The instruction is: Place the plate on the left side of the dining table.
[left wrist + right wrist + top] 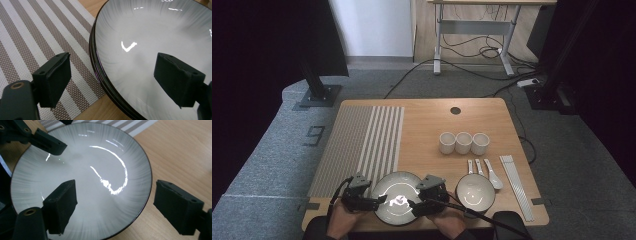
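Now the large plate (396,197) lies at the table's (427,125) near edge, just beside the striped placemat (357,145). Both the left gripper (112,82) and right gripper (115,207) stand spread wide, each straddling an opposite rim of the plate without pinching it.
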A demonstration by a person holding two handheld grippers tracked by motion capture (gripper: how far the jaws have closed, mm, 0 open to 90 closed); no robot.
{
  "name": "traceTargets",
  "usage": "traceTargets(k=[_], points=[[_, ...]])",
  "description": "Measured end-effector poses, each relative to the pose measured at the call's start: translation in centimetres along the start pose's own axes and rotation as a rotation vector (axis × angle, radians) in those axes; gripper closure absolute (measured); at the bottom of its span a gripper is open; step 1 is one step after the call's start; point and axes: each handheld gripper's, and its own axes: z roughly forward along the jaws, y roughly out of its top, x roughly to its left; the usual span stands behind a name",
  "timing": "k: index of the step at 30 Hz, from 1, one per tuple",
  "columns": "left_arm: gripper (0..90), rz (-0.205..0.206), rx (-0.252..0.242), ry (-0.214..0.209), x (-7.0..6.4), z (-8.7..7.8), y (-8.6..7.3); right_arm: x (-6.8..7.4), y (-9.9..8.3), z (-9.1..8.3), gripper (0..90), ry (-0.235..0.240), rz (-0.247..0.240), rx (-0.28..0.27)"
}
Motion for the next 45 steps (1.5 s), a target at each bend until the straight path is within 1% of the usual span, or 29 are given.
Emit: traceTargets(k=[1,3,5,9,10,11,13,15,18,19,20,22,23,25,28,32,36,37,41,45], points=[[14.0,-0.001,0.002,0.000,-0.1,0.0,0.0,0.0,0.0,0.0,18.8,0.000,0.000,0.000],[14.2,-0.003,0.008,0.000,-0.2,0.2,-0.1,0.3,-0.4,0.3,23.6,-0.009,-0.006,0.003],[14.3,-0.002,0.010,-0.001,-0.2,0.2,-0.1,0.5,-0.6,0.5,26.4,-0.009,-0.009,0.002],[15.1,-0.004,0.017,-0.001,-0.4,0.4,-0.2,0.5,-0.9,0.7,30.0,-0.013,-0.005,-0.001],[15.4,-0.004,0.018,0.000,-0.4,0.4,-0.2,0.5,-1.1,0.8,31.3,-0.023,0.001,0.001],[15.4,-0.003,0.019,0.002,-0.4,0.4,-0.3,0.5,-1.1,0.8,31.3,-0.023,0.001,0.001],[16.8,-0.008,0.021,0.002,-0.4,0.4,-0.3,0.3,-1.3,0.8,32.0,-0.049,0.000,0.007],[18.0,-0.014,0.023,0.000,-0.4,0.3,-0.4,0.3,-1.4,0.9,32.7,-0.064,-0.006,0.015],[20.5,-0.021,0.024,-0.004,-0.4,0.3,-0.5,0.3,-1.5,0.9,34.7,-0.058,-0.005,0.022],[21.8,-0.024,0.026,-0.007,-0.5,0.3,-0.5,0.3,-1.6,0.9,38.0,-0.066,-0.011,0.020],[23.0,-0.027,0.032,-0.018,-0.5,0.4,-0.6,0.3,-1.6,0.9,40.0,-0.068,-0.013,0.021],[24.8,-0.029,0.034,-0.022,-0.5,0.4,-0.6,0.1,-1.6,0.8,44.0,-0.068,-0.009,0.025],[24.8,-0.030,0.036,-0.026,-0.5,0.5,-0.6,0.1,-1.6,0.8,44.0,-0.068,-0.009,0.025],[27.1,-0.030,0.038,-0.034,-0.6,0.5,-0.6,-0.1,-1.7,0.8,46.8,-0.071,-0.010,0.041],[27.7,-0.033,0.042,-0.031,-0.7,0.5,-0.6,-0.1,-1.8,0.8,48.2,-0.078,-0.017,0.046],[28.4,-0.054,0.049,-0.040,-0.6,0.5,-0.6,0.0,-1.8,0.7,52.9,-0.092,-0.036,0.055],[29.2,-0.070,0.056,-0.045,-0.6,0.6,-0.5,0.1,-1.7,0.7,54.8,-0.102,-0.052,0.061],[29.8,-0.081,0.063,-0.047,-0.6,0.5,-0.4,0.1,-1.7,0.7,55.1,-0.101,-0.052,0.062],[30.0,-0.089,0.066,-0.052,-0.5,0.5,-0.4,0.1,-1.7,0.8,56.0,-0.101,-0.054,0.066],[30.3,-0.097,0.071,-0.057,-0.4,0.5,-0.3,0.2,-1.7,0.9,56.0,-0.112,-0.064,0.070]])
